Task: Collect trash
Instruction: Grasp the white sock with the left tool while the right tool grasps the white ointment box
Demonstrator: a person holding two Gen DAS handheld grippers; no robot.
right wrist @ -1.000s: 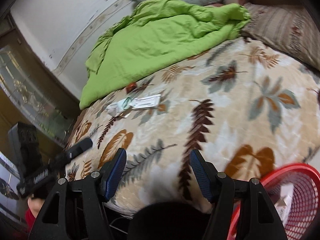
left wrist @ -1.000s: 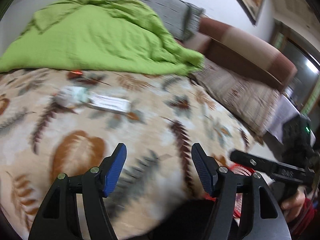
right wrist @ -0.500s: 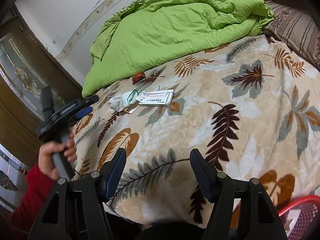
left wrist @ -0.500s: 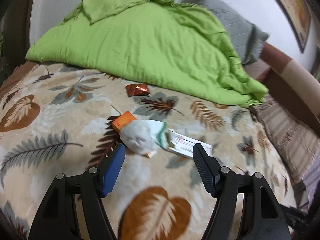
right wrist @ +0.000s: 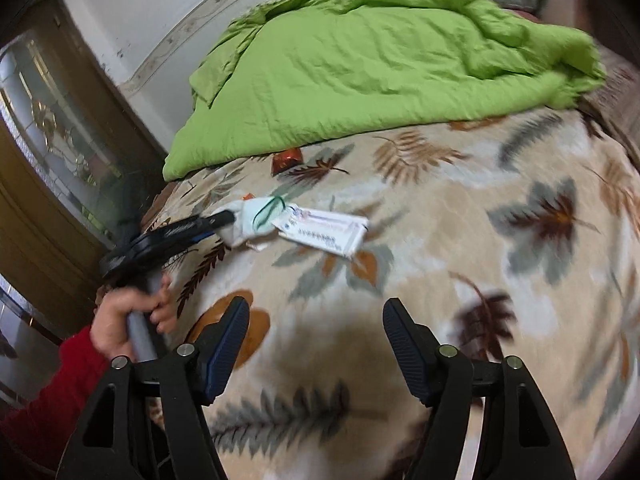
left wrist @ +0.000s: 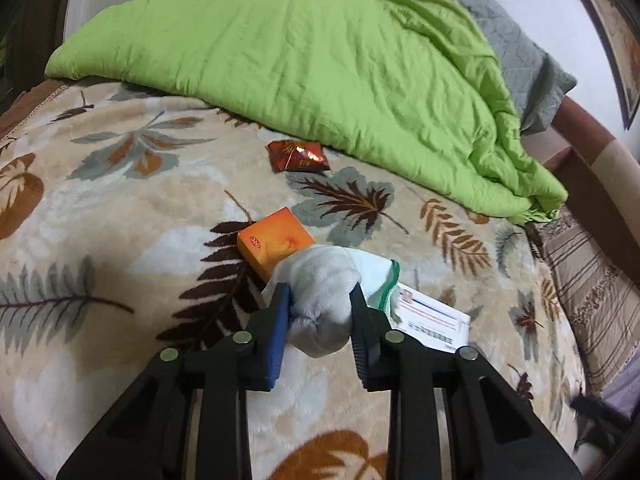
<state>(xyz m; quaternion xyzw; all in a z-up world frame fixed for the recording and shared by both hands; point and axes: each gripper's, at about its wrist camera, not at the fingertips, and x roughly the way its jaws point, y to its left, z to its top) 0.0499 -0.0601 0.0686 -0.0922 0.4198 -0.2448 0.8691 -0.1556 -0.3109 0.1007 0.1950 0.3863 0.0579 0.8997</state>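
Note:
A crumpled white cloth with a green edge (left wrist: 320, 280) lies on the leaf-patterned blanket, and my left gripper (left wrist: 319, 300) is closing on it, both pads pressing its sides. The cloth (right wrist: 256, 220) and the left gripper (right wrist: 224, 218) also show in the right wrist view. An orange box (left wrist: 274, 242) sits just behind the cloth. A flat white box (left wrist: 434, 322) (right wrist: 324, 230) lies to its right. A red foil wrapper (left wrist: 298, 156) (right wrist: 287, 158) rests near the green duvet. My right gripper (right wrist: 316, 326) hangs open above the blanket, its jaws widening, nothing between them.
A green duvet (left wrist: 320, 48) covers the far half of the bed. A grey pillow (left wrist: 516, 60) and a brown headboard (left wrist: 600, 160) stand at the right. A hand in a red sleeve (right wrist: 120, 320) holds the left gripper. A glass-panelled door (right wrist: 48, 140) is at the left.
My left gripper has swung toward the trash, dropped onto the white cloth and closed on it. The right gripper has moved across the bed; the red basket has left its view.

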